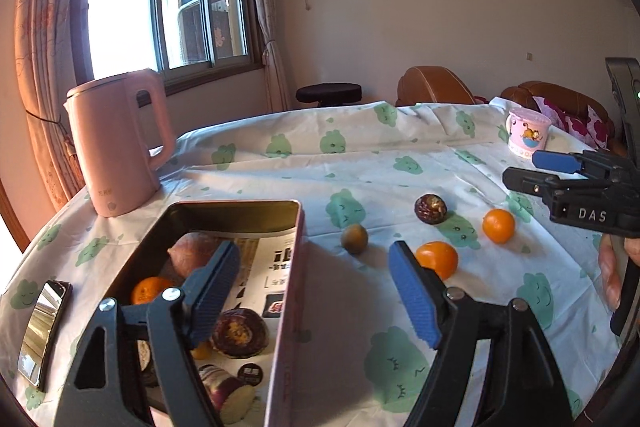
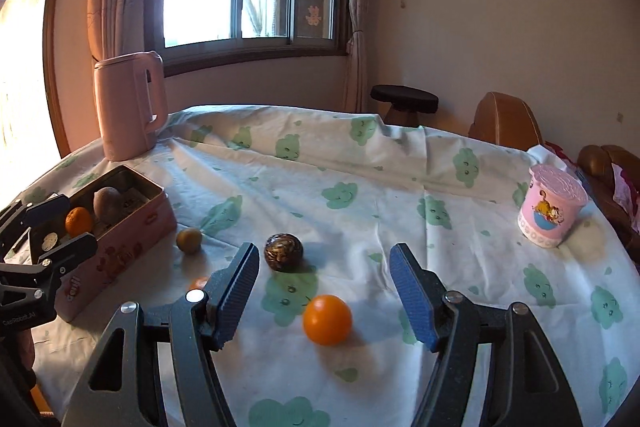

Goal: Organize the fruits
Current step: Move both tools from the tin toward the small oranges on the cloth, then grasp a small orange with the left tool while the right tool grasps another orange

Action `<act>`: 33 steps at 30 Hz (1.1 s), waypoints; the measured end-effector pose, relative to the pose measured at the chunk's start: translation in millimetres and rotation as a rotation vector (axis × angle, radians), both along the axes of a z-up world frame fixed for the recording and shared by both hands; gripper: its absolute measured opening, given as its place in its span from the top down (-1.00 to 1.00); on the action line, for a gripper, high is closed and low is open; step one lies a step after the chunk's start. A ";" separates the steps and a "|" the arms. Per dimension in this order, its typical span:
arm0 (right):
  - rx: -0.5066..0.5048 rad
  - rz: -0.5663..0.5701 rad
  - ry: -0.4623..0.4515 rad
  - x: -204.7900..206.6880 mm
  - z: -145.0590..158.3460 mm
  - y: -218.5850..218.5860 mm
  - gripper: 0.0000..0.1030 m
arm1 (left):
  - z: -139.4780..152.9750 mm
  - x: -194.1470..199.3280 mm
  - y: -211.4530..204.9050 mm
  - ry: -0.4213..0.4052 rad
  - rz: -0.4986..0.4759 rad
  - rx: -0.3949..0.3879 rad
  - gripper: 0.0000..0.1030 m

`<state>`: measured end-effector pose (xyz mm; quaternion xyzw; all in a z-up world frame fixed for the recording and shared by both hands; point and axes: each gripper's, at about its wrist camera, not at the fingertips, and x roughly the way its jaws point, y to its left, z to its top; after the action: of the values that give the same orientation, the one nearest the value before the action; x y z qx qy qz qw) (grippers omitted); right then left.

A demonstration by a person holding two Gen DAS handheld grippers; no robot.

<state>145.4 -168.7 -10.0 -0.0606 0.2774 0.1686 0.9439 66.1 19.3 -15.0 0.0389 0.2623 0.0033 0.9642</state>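
On the cloud-print tablecloth [image 2: 360, 155], 4 fruits are seen beside the pink tin [image 1: 286, 307]; both the left gripper [image 1: 316, 291] and the right gripper [image 2: 324, 291] are held apart, empty.

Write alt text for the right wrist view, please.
The open right gripper hovers over an orange on a cloud-print tablecloth. Beyond lie a dark passion fruit and, at left, a pink tin holding fruit.
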 end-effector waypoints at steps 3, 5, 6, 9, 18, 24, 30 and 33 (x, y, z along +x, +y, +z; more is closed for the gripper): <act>0.001 -0.008 0.027 2.1 -7.6 -10.3 -0.34 | -2.4 8.1 -14.4 0.022 -0.041 -0.021 -0.53; 0.003 0.000 0.043 2.8 -12.6 -10.6 -0.34 | -5.5 14.2 -23.0 0.039 -0.053 -0.018 -0.53; 0.004 0.007 0.053 3.4 -15.4 -9.1 -0.34 | -7.3 16.9 -26.7 0.047 -0.060 -0.020 -0.53; -0.016 0.023 0.076 5.1 -22.6 -2.9 -0.34 | -12.5 26.0 -39.1 0.082 -0.094 -0.023 -0.53; -0.030 0.036 0.174 20.0 -38.1 0.6 -0.34 | -32.5 63.9 -65.9 0.269 -0.215 -0.057 -0.13; -0.058 0.072 0.281 33.2 -51.9 9.1 0.28 | -39.9 69.7 -68.9 0.323 -0.237 -0.077 0.26; -0.056 0.085 0.232 24.3 -45.0 10.2 0.29 | -33.0 64.9 -65.9 0.276 -0.235 -0.083 0.27; -0.056 0.085 0.201 20.2 -41.0 10.3 0.29 | -28.9 60.3 -63.0 0.241 -0.223 -0.086 0.27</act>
<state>165.6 -158.5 -51.0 -0.0814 0.3725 0.2058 0.9012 126.4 -43.7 -43.8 0.0265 0.3702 -0.1196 0.9208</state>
